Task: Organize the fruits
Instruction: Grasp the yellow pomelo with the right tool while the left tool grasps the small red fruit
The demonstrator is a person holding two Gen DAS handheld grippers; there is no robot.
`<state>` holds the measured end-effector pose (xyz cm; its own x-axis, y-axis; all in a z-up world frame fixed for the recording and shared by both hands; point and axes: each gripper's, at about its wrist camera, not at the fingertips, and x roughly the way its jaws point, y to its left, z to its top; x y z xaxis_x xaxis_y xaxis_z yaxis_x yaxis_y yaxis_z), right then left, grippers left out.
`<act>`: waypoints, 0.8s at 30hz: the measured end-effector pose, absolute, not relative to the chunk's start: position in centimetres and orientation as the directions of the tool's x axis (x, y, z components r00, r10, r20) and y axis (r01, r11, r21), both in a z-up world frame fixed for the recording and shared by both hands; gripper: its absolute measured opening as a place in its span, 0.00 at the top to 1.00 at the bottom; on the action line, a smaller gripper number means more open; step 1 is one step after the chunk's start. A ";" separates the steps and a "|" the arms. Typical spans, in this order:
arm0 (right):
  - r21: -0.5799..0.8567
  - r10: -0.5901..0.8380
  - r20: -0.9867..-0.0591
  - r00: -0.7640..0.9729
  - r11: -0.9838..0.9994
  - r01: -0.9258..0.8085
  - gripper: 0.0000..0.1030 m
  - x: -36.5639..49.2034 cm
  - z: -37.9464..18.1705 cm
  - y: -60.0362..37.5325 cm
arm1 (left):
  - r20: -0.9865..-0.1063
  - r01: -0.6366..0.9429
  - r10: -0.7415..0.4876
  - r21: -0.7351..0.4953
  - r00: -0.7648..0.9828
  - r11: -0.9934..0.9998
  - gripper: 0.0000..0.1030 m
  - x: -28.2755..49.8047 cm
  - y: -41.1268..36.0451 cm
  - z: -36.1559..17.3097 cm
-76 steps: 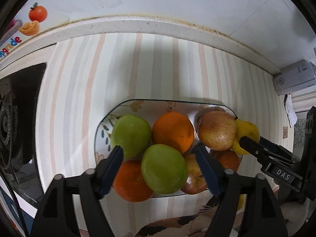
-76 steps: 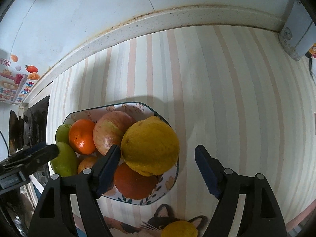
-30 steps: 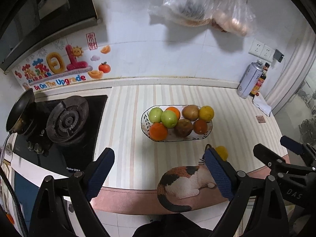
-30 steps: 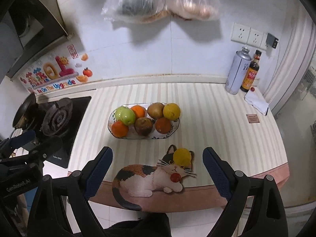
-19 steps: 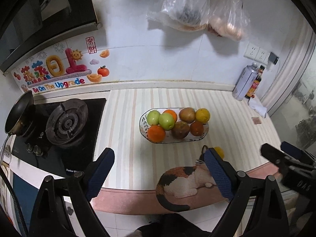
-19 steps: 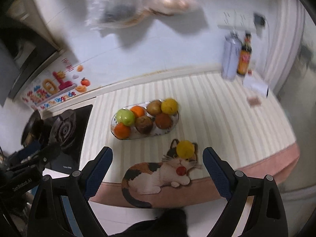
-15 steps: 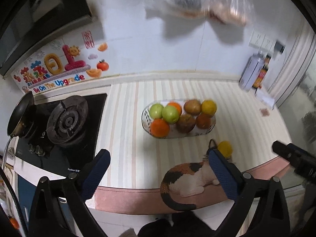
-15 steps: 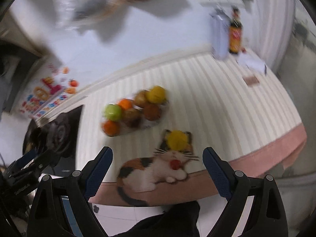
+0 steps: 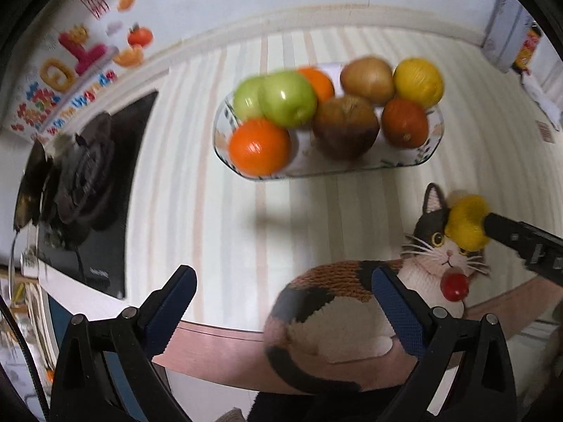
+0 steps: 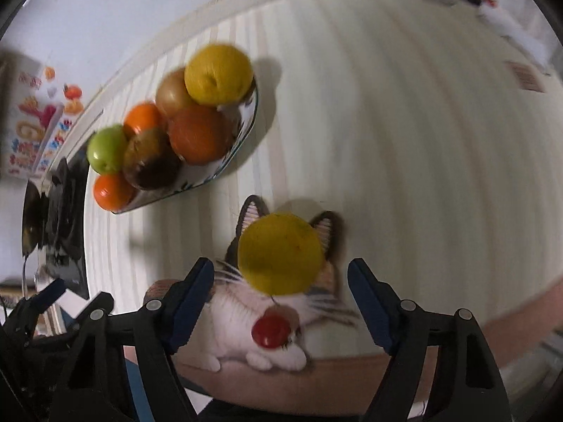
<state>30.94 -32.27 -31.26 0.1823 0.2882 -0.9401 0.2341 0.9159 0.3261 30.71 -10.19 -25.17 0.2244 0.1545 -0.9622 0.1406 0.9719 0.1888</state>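
Observation:
A yellow lemon lies on the head of a cat-shaped mat near the counter's front edge; it also shows in the left wrist view. My right gripper is open, just before the lemon, its jaws either side of it and apart from it. A patterned fruit plate holds green apples, oranges, brown fruits and a second lemon. My left gripper is open and empty above the counter's front edge, well short of the plate.
A gas hob lies at the left. A spray can and a bottle stand at the back right by the wall. A small red ball is on the mat. Striped counter stretches to the right.
Both grippers have dropped from high above the counter towards it. The right gripper has closed in on the lemon on the mat. Both stayed open.

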 end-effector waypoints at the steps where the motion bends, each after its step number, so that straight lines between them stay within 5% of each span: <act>1: 0.331 0.300 -0.940 0.162 0.918 0.217 0.34 31.5 -32.2 -31.9 | -0.966 0.135 0.152 0.183 0.208 0.974 0.01 30.9 -10.3 -25.6; 11: 0.317 0.287 -0.944 0.161 0.925 0.209 0.40 30.1 -33.0 -35.9 | -0.999 0.115 -0.003 0.003 0.050 0.993 0.01 30.3 -13.3 -28.8; 17: 0.282 0.250 -0.956 0.155 0.929 0.241 0.40 27.5 -32.4 -39.2 | -0.990 0.240 -0.131 -0.140 -0.054 0.961 0.04 28.9 -19.2 -30.2; 24: 0.280 0.245 -0.957 0.156 0.921 0.270 0.40 25.6 -33.1 -40.8 | -0.988 0.351 -0.113 -0.142 -0.101 0.926 0.47 27.3 -24.4 -32.5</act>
